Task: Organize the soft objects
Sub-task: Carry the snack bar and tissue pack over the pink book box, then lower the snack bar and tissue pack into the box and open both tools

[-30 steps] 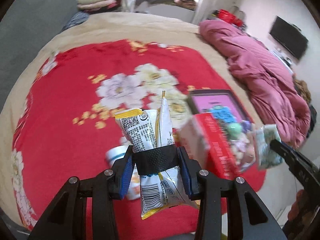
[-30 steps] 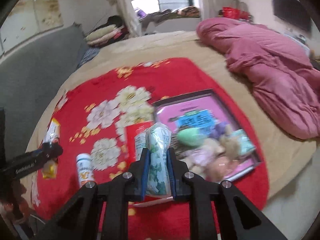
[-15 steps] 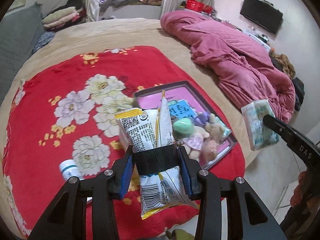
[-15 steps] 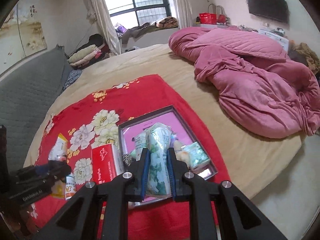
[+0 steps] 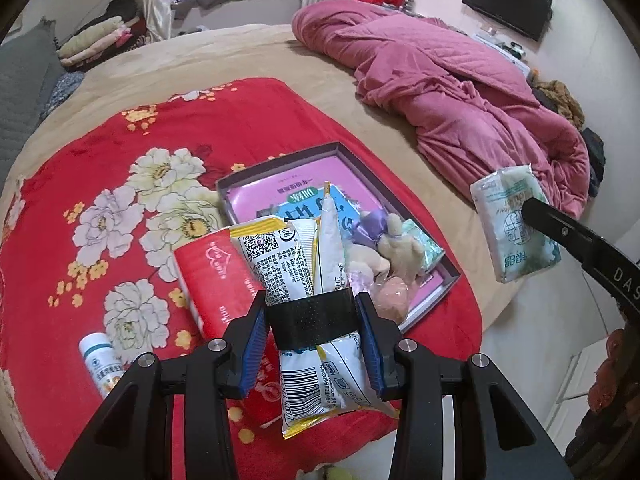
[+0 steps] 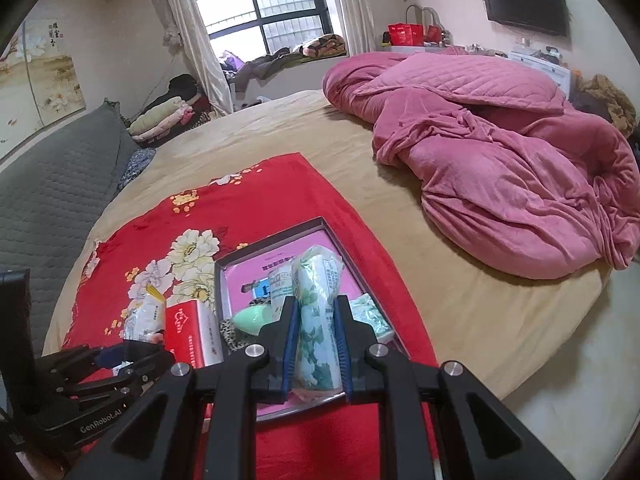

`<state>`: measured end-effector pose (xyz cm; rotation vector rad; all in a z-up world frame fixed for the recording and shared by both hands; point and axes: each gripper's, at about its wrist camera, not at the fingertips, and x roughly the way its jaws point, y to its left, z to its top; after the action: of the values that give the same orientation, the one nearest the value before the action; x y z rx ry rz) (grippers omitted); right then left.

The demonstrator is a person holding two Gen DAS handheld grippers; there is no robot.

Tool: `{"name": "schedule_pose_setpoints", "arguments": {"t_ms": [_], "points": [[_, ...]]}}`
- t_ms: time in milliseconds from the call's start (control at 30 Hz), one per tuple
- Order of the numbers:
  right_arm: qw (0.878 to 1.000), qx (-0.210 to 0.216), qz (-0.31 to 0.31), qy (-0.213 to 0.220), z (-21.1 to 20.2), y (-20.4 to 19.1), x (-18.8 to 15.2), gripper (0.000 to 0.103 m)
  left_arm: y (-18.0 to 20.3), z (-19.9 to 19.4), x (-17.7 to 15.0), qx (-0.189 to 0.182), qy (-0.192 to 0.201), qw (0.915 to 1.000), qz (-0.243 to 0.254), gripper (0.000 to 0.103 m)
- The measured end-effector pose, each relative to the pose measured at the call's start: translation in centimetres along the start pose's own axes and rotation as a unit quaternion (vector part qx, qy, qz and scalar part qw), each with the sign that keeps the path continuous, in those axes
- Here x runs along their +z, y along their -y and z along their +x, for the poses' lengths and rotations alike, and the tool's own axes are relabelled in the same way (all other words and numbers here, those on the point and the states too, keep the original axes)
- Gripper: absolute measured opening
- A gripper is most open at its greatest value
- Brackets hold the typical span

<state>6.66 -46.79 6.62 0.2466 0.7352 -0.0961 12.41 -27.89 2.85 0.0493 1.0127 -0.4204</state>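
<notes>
A white bottle (image 5: pixel 100 364) lies partly cut off behind the left hand-held gripper (image 5: pixel 312 320), and the stuffed toys (image 5: pixel 394 252) heaped in the shallow pink-lined tray (image 5: pixel 280 164) are hard to tell apart. The tray, on a red floral blanket (image 5: pixel 100 152) spread over the bed (image 6: pixel 460 300), also holds a green tissue pack (image 6: pixel 370 314). The left hand-held gripper is clenched on a white-and-yellow snack packet (image 5: pixel 298 264); the right hand-held gripper (image 6: pixel 316 346) grips a floral tissue packet (image 6: pixel 316 304) above the tray. A red tissue box (image 5: pixel 216 280) sits just beside the tray.
</notes>
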Motion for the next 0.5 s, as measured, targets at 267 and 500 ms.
{"name": "schedule_pose_setpoints", "arguments": {"t_ms": [267, 500], "points": [[1.000, -0.004, 0.016, -0.016, 2.0, 2.1, -0.6, 0.018, 1.3, 3.5, -0.3, -0.008, -0.029, 0.9995, 0.005, 0.044], [0.998, -0.010, 0.043, -0.047, 5.1, 4.3, -2.0, 0.018, 2.4, 7.3, -1.0, -0.013, -0.062, 0.9979, 0.014, 0.044]]}}
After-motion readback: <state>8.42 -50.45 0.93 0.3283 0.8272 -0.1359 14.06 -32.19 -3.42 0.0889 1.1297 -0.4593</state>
